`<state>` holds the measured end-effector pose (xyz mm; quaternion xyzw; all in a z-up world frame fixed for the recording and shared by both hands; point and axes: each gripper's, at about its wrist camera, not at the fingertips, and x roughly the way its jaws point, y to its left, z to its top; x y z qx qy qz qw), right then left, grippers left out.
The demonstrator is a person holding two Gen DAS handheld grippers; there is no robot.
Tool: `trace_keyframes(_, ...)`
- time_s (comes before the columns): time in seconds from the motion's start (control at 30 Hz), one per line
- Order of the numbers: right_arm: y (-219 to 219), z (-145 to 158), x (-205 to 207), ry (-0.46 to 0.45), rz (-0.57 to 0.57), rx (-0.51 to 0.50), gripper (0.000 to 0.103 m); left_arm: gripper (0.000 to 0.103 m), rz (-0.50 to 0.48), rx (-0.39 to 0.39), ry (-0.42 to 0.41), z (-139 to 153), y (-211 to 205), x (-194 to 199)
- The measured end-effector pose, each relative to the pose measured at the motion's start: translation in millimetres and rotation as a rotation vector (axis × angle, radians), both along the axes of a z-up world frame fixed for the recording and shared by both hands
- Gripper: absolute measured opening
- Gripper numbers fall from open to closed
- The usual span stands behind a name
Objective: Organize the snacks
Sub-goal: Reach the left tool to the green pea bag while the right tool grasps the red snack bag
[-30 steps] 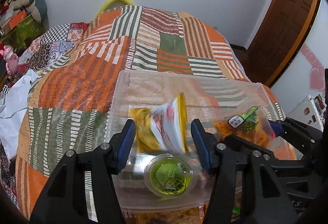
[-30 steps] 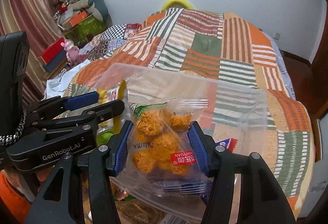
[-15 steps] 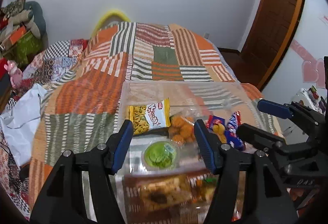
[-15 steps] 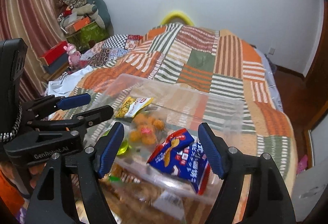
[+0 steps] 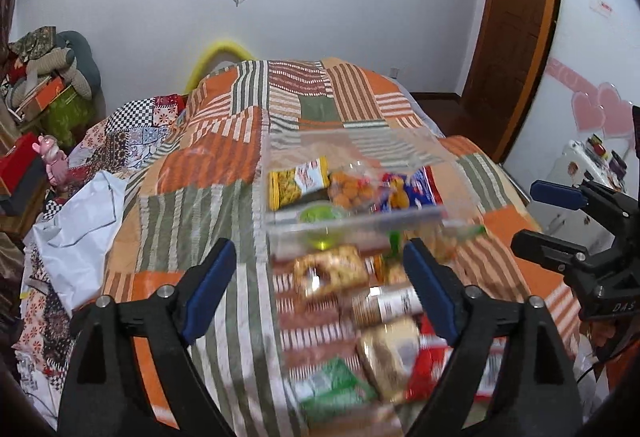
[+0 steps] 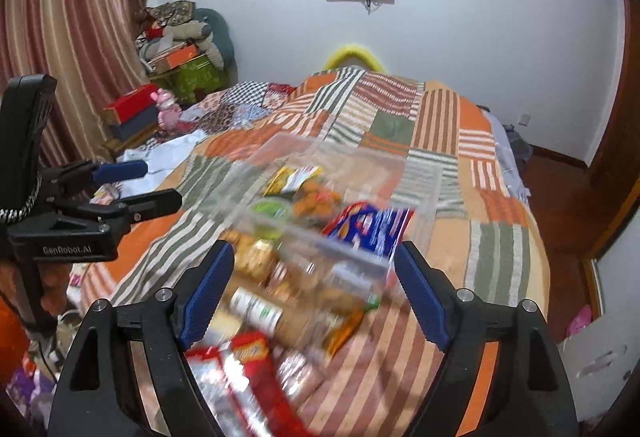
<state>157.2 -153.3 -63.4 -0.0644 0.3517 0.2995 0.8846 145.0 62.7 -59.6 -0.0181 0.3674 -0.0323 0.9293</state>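
Note:
A clear plastic bin [image 5: 448, 161] [image 6: 424, 213] lies on the striped bedspread. It holds a yellow snack pack [image 5: 296, 183], a bag of orange balls [image 5: 352, 191] [image 6: 316, 199], a blue pack [image 5: 416, 187] [image 6: 368, 227] and a green jelly cup [image 5: 320, 215] [image 6: 272, 209]. Several loose packs [image 5: 372, 321] [image 6: 260, 309] lie in a blurred heap in front of it. My left gripper [image 5: 326, 295] is open and empty above the heap. My right gripper [image 6: 312, 291] is open and empty too, beside it to the right.
The patchwork bedspread [image 5: 208, 165] covers the bed. A white cloth [image 5: 76, 221] lies at its left edge. Boxes and stuffed items [image 6: 176, 53] pile up at the left wall. A brown door [image 5: 516, 17] stands right.
Both grippers have let go of their packs into the bin, opened wide and pulled back and up. The loose heap in front of the bin has come into view.

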Motion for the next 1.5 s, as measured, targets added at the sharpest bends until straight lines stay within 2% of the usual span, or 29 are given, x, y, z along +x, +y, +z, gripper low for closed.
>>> trace_keyframes(0.1,-2.4,-8.6,-15.8,0.02,0.01,0.0,0.086,0.09,-0.003,0.002,0.011,-6.3,-0.8,-19.3)
trace_keyframes(0.23,-0.4,-23.5,-32.2,0.062,0.044,-0.016,0.086,0.091,0.004,-0.008,0.041,-18.6,-0.3,-39.7)
trace_keyframes(0.6,17.7,-74.6,-50.8,0.199,0.131,-0.075,0.087,0.091,0.061,-0.054,0.173,-72.9,19.1,-59.5)
trace_keyframes(0.73,23.1,-85.9,-49.8,0.207,0.115,-0.118,0.088,0.091,0.071,-0.074,0.211,-88.2,22.8,-57.1)
trace_keyframes(0.93,19.6,-96.1,-35.9,0.295,0.115,-0.044,0.089,0.091,0.049,-0.092,0.253,-107.7,14.5,-50.4)
trace_keyframes(1.03,17.3,-97.3,-37.0,0.29,0.099,-0.033,0.086,0.091,0.047,-0.088,0.267,-115.7,10.0,-45.7)
trace_keyframes(1.1,14.1,-95.1,-38.1,0.279,0.093,-0.035,0.073,0.091,0.05,-0.096,0.279,-121.7,9.2,-42.6)
trace_keyframes(1.17,8.1,-93.4,-38.7,0.282,0.087,-0.025,0.066,0.091,0.057,-0.107,0.287,-126.6,10.1,-40.1)
trace_keyframes(1.3,-6.1,-89.2,-41.4,0.261,0.056,-0.021,0.066,0.09,0.069,-0.112,0.274,-132.8,8.3,-36.3)
trace_keyframes(1.4,-12.9,-84.3,-43.2,0.249,0.039,-0.01,0.066,0.078,0.081,-0.102,0.248,-134.8,7.5,-36.8)
trace_keyframes(1.47,-18.4,-79.7,-43.5,0.24,0.024,0.002,0.066,0.06,0.076,-0.105,0.235,-133.8,7.2,-37.4)
trace_keyframes(1.5,-20.5,-77.5,-44.0,0.234,0.018,0.008,0.066,0.058,0.074,-0.108,0.232,-133.0,7.5,-37.4)
